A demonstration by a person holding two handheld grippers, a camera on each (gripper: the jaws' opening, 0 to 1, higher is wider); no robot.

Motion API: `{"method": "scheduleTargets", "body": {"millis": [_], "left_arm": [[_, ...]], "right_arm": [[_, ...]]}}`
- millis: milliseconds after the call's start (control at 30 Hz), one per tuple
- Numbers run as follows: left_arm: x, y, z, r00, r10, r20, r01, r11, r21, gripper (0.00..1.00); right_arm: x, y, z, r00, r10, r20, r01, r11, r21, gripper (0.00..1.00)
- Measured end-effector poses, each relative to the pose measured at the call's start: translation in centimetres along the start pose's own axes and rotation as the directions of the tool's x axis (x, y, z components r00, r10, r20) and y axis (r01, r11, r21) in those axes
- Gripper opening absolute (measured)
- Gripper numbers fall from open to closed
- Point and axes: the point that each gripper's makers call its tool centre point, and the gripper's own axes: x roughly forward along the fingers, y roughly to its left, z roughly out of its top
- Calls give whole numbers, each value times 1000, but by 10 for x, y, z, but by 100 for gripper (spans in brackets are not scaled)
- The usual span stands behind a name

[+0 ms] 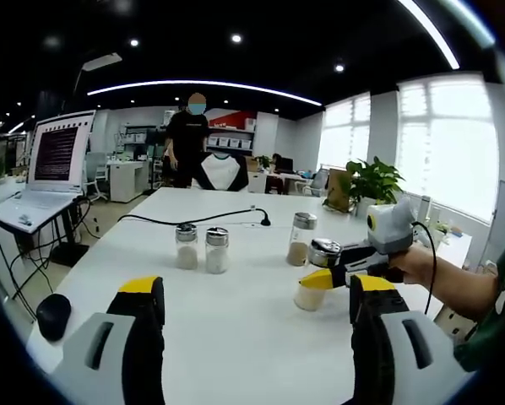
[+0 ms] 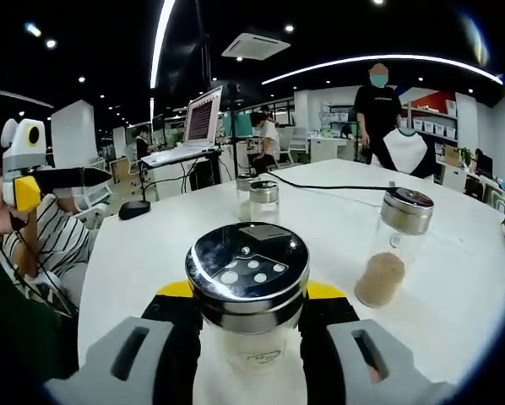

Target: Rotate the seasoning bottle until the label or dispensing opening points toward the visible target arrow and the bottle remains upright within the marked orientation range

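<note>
Right tool (image 2: 251, 337) clamped on the seasoning bottle (image 2: 247, 295), its jaws closed against the glass just below the metal shaker lid (image 2: 247, 268); the bottle stands upright on the white worktop (image 2: 337, 228), near the front edge. In the left gripper view the same bottle (image 1: 313, 287) appears at the right, held by the right tool (image 1: 341, 272), while the left tool (image 1: 257, 295) hangs above the worktop with its jaws well apart, holding nothing. Three other shakers stand further back: a pair side by side (image 1: 201, 247) and a single one (image 1: 301, 239) just beyond the held bottle. No target arrow or orientation mark can be made out on the worktop, so the required heading cannot be judged. To turn the bottle well, the rotation should probably run about the bottle's vertical axis with the base flat on the worktop, the grip firm enough that the glass does not slip, and the dispensing holes in the lid watched as the pointer.
</note>
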Motion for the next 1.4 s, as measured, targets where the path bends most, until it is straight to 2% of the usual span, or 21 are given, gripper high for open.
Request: {"method": "scheduleTargets", "body": {"millis": [567, 700, 1067, 1100, 1267, 1400], "left_arm": [[1, 1, -3, 1000, 0, -6, 0, 1000, -7, 96], [1, 0, -4, 1000, -3, -6, 3, 1000, -9, 96], [1, 1, -4, 1000, 0, -8, 0, 1000, -11, 96], [1, 1, -4, 1000, 0, -7, 0, 1000, -10, 96], [0, 1, -1, 1000, 0, -4, 0, 1000, -5, 95], [-1, 2, -2, 1000, 4, -4, -4, 1000, -8, 95]], "right_arm": [[2, -8, 0, 988, -157, 1, 157, 985, 67, 43], [2, -11, 1, 976, -219, 6, 217, 972, 92, 43], [1, -14, 1, 955, -297, 5, 294, 947, 129, 44], [0, -18, 1, 943, -333, 6, 328, 931, 158, 43], [1, -17, 1, 935, -354, 7, 349, 925, 152, 44], [0, -19, 1, 922, -387, 1, 382, 909, 167, 44]]}}
